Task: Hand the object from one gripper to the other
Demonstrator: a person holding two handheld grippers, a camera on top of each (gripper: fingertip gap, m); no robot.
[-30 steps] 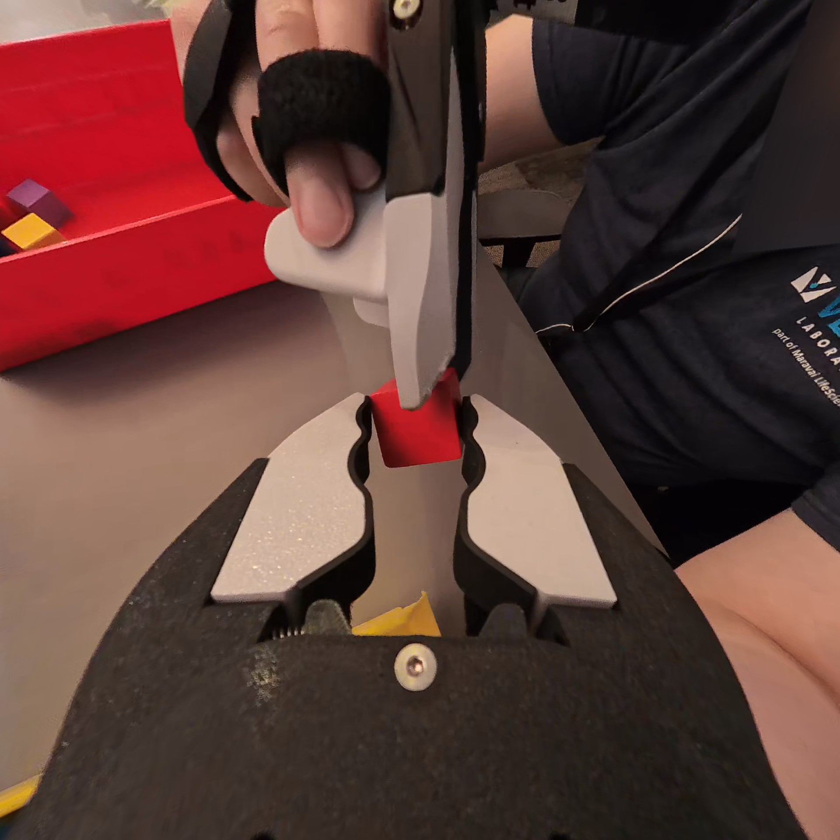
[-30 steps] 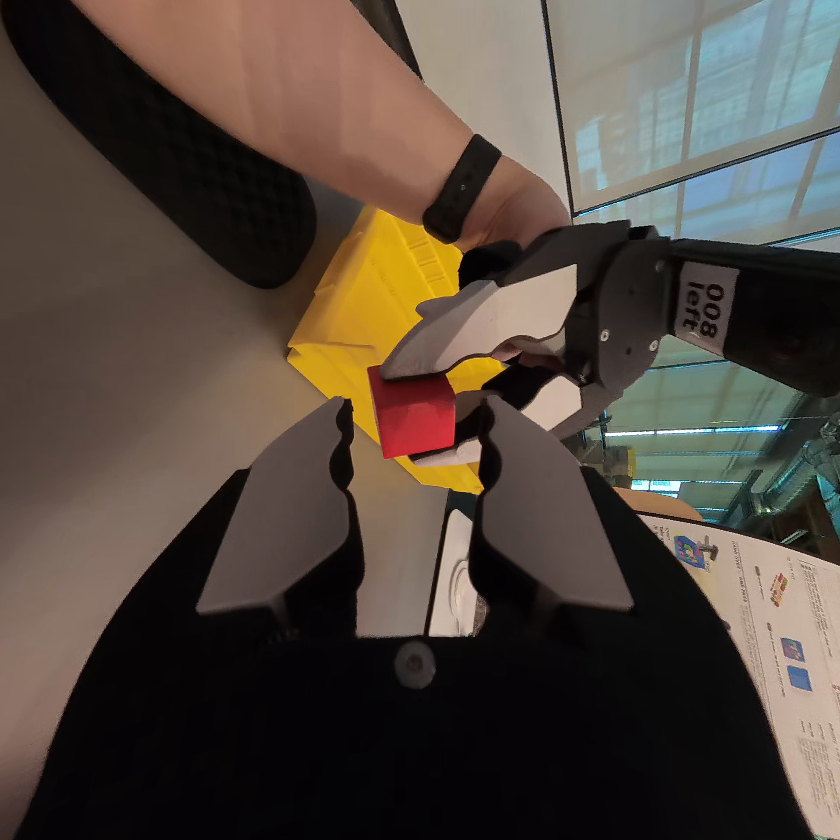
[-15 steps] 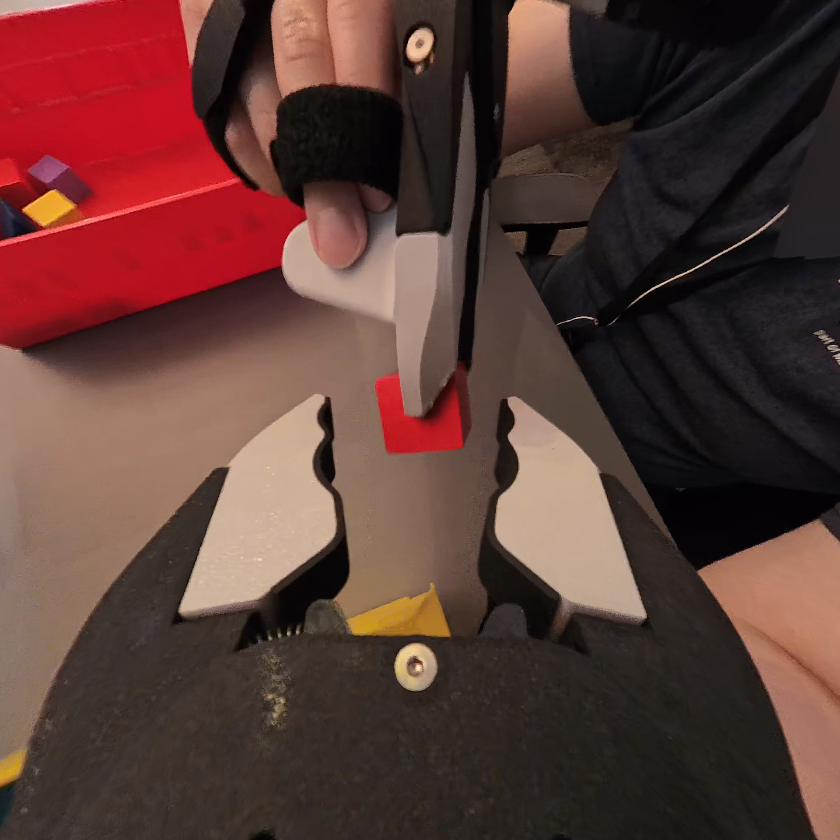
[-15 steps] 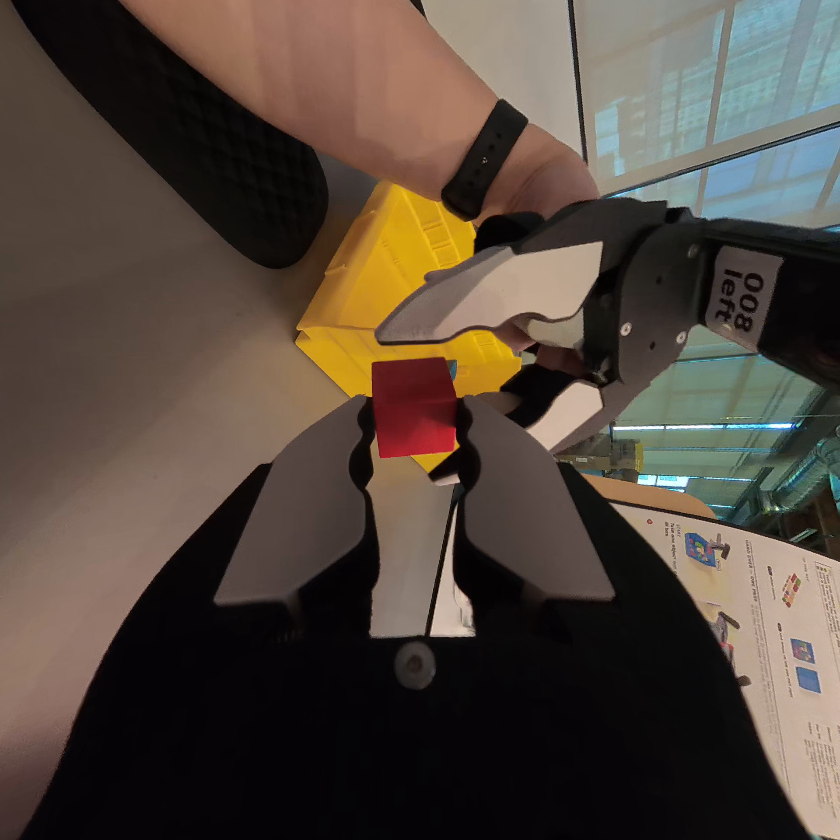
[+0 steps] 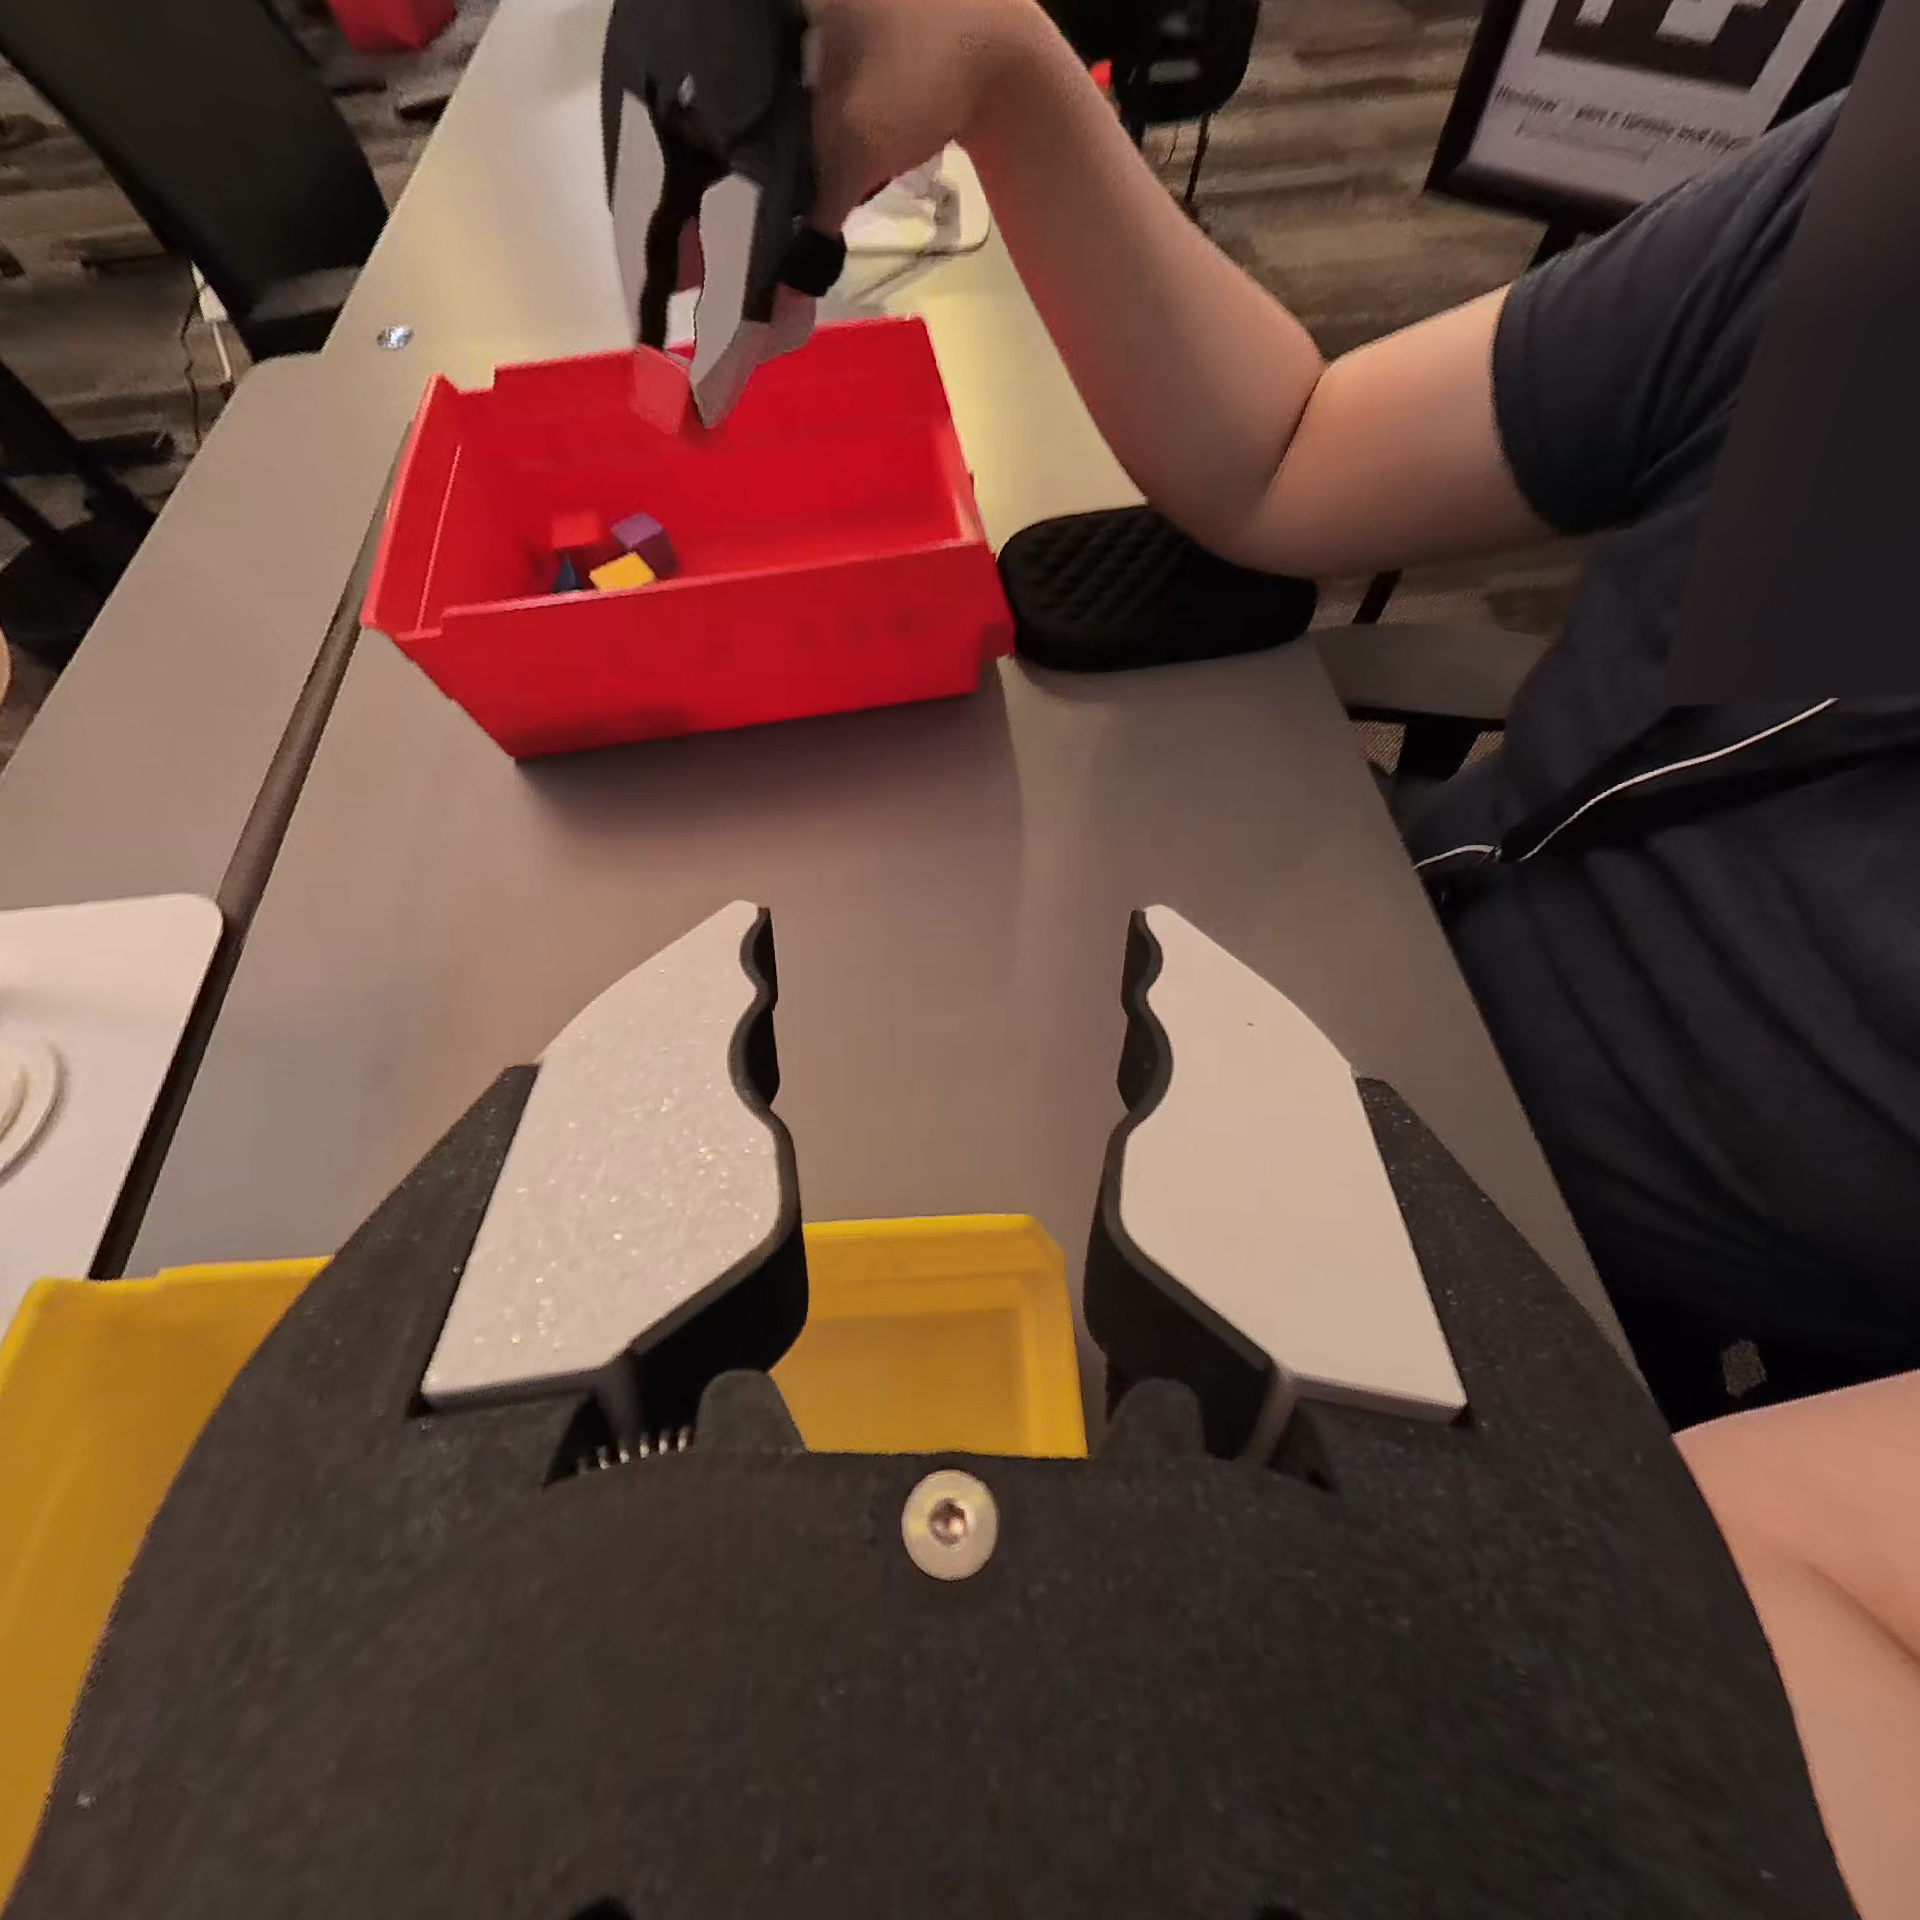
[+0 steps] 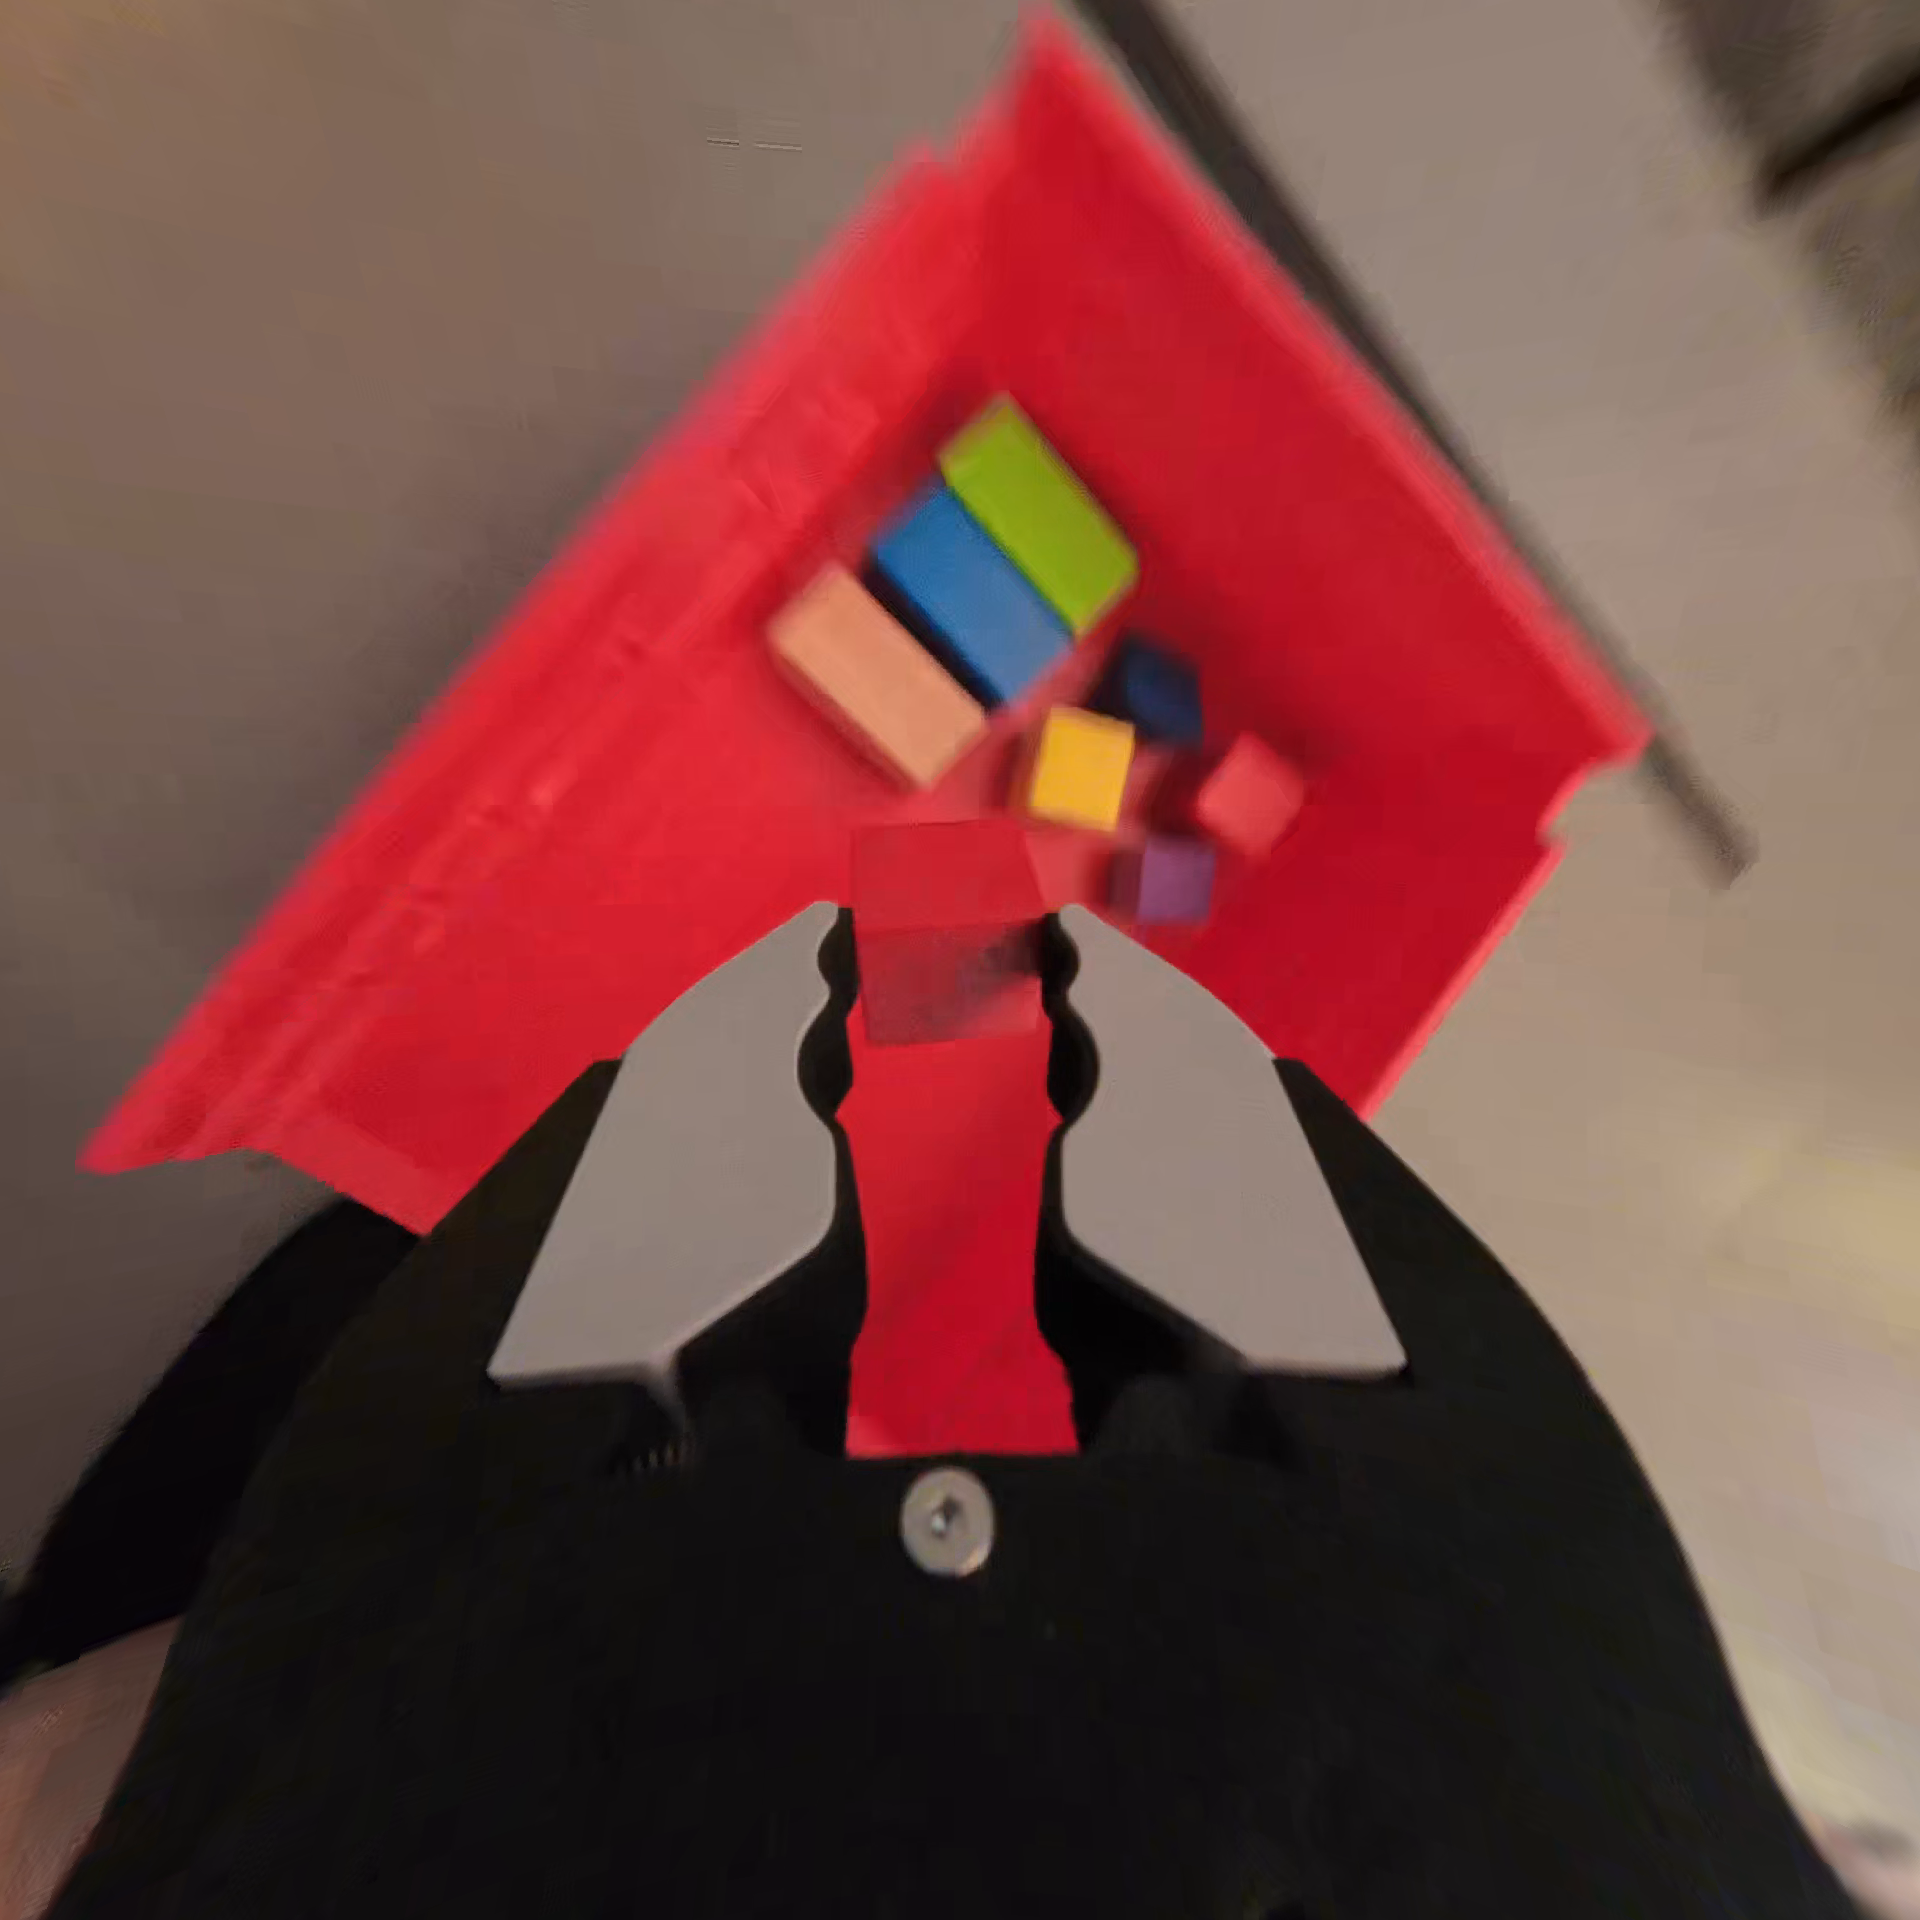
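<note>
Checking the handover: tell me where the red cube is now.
The red cube sits pinched in the right claw, above the red bin at the table's far end.

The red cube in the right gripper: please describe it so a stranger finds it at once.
Find the red plastic bin on the grey table. Above it, the right gripper pinches a small red cube; the bin's other blocks lie loose on its floor.

The left gripper (image 5: 948, 940), black-bodied with two grey wavy-edged fingers, is level and pointing forward, its jaws spread wide with nothing between them. The matching right gripper (image 6: 943, 925) points steeply downward, jaws pinched on something red at the tips. A bare forearm (image 5: 1164, 343) reaches out behind it.
</note>
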